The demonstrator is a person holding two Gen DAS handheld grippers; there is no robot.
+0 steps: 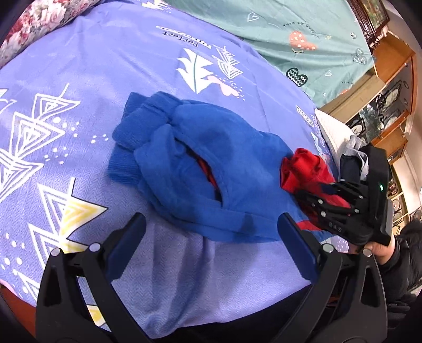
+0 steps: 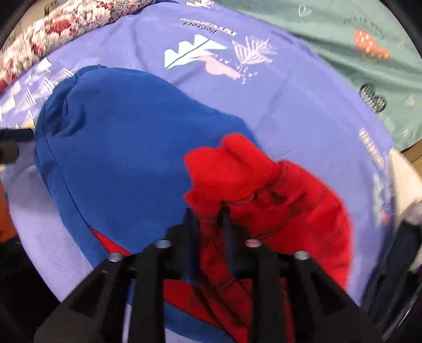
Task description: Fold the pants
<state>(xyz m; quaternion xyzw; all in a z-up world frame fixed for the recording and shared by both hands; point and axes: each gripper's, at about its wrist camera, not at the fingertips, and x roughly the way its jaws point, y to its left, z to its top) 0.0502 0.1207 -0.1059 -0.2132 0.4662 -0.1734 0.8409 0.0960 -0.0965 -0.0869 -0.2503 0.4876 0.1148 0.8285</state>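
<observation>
Blue pants (image 1: 200, 163) with a red lining lie bunched on the purple bedsheet (image 1: 105, 79). My left gripper (image 1: 211, 232) is open and empty, just in front of the pants' near edge. My right gripper (image 2: 207, 216) is shut on a red leg (image 2: 263, 184) of the pants, holding it up beside the blue part (image 2: 118, 145). In the left wrist view the right gripper (image 1: 316, 195) shows at the right with the red cloth (image 1: 303, 171) in it.
A teal sheet (image 1: 303, 34) covers the far side of the bed. A floral quilt (image 1: 39, 23) lies at the far left. White and grey cloth (image 1: 340, 137) sits at the bed's right edge, with a wooden cabinet (image 1: 390, 100) beyond.
</observation>
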